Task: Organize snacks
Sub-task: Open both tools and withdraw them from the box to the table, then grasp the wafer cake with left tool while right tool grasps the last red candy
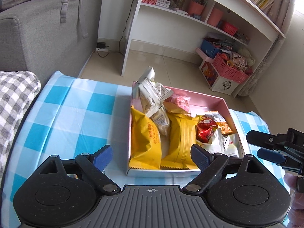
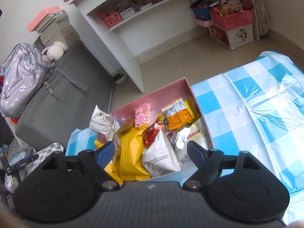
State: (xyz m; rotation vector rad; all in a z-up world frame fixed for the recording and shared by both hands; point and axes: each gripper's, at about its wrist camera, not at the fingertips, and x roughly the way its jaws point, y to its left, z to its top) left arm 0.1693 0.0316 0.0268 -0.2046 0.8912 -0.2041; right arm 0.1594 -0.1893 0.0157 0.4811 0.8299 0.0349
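Observation:
A pink box point(image 1: 209, 96) on the blue-checked tablecloth point(image 1: 76, 114) holds several snack packets: two yellow ones point(image 1: 145, 138) at its near left, white ones point(image 1: 152, 95) leaning over the far-left corner, and a red one point(image 1: 206, 131). My left gripper point(image 1: 151, 149) hangs open just above the box's near edge with nothing between its fingers. My right gripper point(image 1: 256, 144) shows open beside the box's right side. In the right wrist view my right gripper point(image 2: 151, 146) is open and empty over the box point(image 2: 167, 89), above a yellow packet point(image 2: 131, 152) and a white packet point(image 2: 161, 152).
A grey sofa point(image 1: 47, 28) with a backpack point(image 2: 22, 76) stands left of the table. A white shelf unit point(image 1: 190, 9) and a pink basket point(image 1: 228, 66) stand across the tiled floor. A grey checked cloth point(image 1: 15, 95) lies at the table's left edge.

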